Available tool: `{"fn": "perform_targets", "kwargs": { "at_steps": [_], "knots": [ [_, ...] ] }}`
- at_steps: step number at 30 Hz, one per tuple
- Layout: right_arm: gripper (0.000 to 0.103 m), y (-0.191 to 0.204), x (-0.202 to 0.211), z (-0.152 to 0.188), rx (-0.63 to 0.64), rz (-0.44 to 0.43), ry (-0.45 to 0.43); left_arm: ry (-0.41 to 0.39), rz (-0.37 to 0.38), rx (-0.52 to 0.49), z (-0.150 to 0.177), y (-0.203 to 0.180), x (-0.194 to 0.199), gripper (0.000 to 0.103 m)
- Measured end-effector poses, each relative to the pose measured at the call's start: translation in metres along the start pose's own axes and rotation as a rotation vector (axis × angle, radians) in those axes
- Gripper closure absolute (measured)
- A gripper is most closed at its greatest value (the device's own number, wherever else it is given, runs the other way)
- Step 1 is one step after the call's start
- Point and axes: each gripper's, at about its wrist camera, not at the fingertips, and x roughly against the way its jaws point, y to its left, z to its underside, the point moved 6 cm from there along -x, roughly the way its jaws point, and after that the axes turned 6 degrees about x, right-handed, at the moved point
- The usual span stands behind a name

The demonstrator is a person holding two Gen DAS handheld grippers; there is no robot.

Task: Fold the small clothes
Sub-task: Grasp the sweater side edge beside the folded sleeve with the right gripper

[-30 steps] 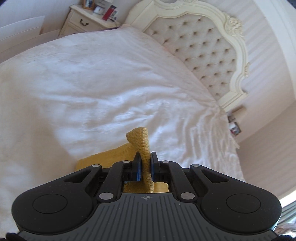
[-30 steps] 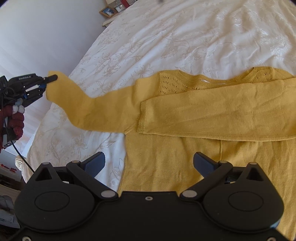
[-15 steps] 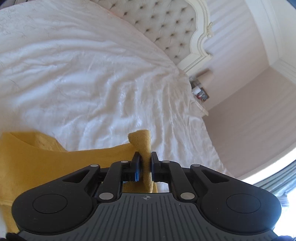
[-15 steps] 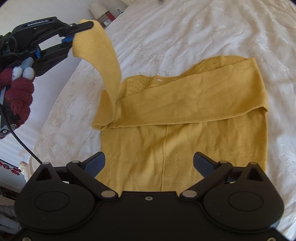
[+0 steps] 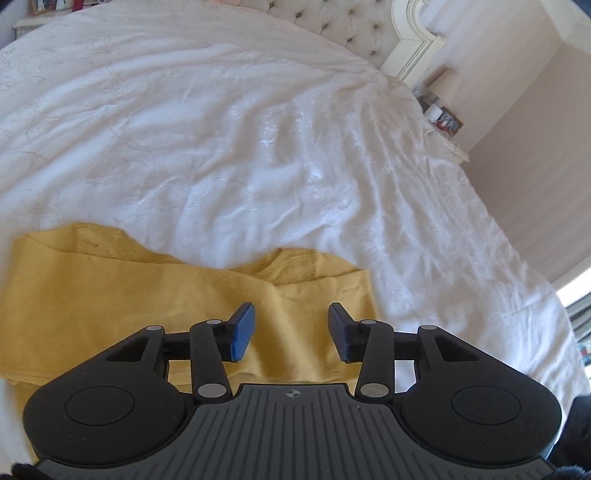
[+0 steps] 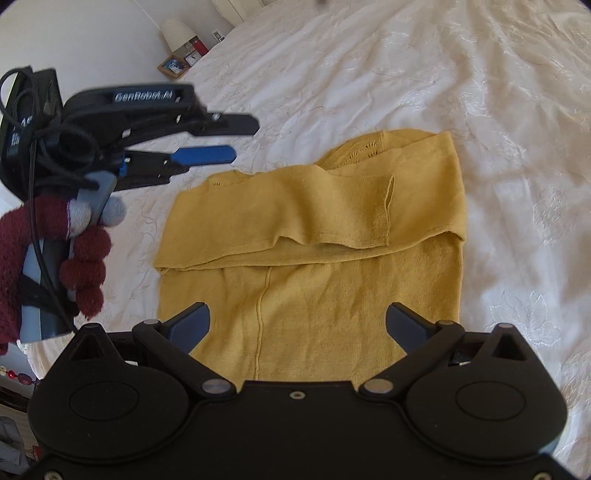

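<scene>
A maroon knitted glove (image 6: pixel 79 266) with grey tips grips a black, blue-padded left gripper (image 6: pixel 236 138), faintly lettered, perhaps "GenRobot".

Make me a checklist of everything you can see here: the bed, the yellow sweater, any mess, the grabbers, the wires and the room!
Surface: white bedspread, wrinkled, with a faint flower pattern.
Job's things: yellow sweater lying flat, both sleeves folded across the chest; top sleeve a bit rumpled.
Clutter: nothing seen on the bed.
Grippers: left hand-held gripper open, jaws have just been opening, nothing between them, held in a dark red gloved hand. Right hand-held gripper open, empty, above the sweater's lower half.
Cables: black cable hanging by the left hand-held gripper.
Surroundings: tufted headboard; bedside lamp; picture frame.
</scene>
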Motion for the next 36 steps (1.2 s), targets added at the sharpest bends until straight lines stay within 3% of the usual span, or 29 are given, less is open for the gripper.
{"fn": "perform_targets", "kwargs": {
  "at_steps": [5, 12, 16, 21, 31, 33, 36],
  "knots": [
    [0.001, -0.009, -0.014, -0.017, -0.028, 0.008, -0.022, 0.032, -0.149, -0.013, 0.025, 0.064, 0.016, 0.061],
    [0.002, -0.025, -0.044, -0.042, -0.049, 0.060, -0.017, 0.055, -0.292, 0.129, 0.056, 0.154, 0.034, 0.061],
    [0.002, -0.031, -0.055, -0.055, -0.058, 0.080, -0.014, 0.044, -0.327, 0.223, 0.066, 0.185, 0.037, 0.061],
    [0.002, -0.037, -0.070, -0.063, -0.051, 0.085, 0.009, -0.006, -0.315, 0.290, 0.063, 0.194, 0.036, 0.061],
    [0.017, -0.060, -0.097, -0.065, -0.066, 0.102, 0.053, 0.030, -0.343, 0.303, 0.069, 0.202, 0.008, 0.058],
    [0.024, -0.067, -0.101, -0.065, -0.101, 0.083, 0.054, 0.031, -0.341, 0.302, 0.069, 0.203, 0.007, 0.058],
    [0.041, -0.070, -0.107, -0.063, -0.126, 0.072, 0.062, 0.031, -0.332, 0.307, 0.070, 0.204, 0.008, 0.057]
  ]
}}
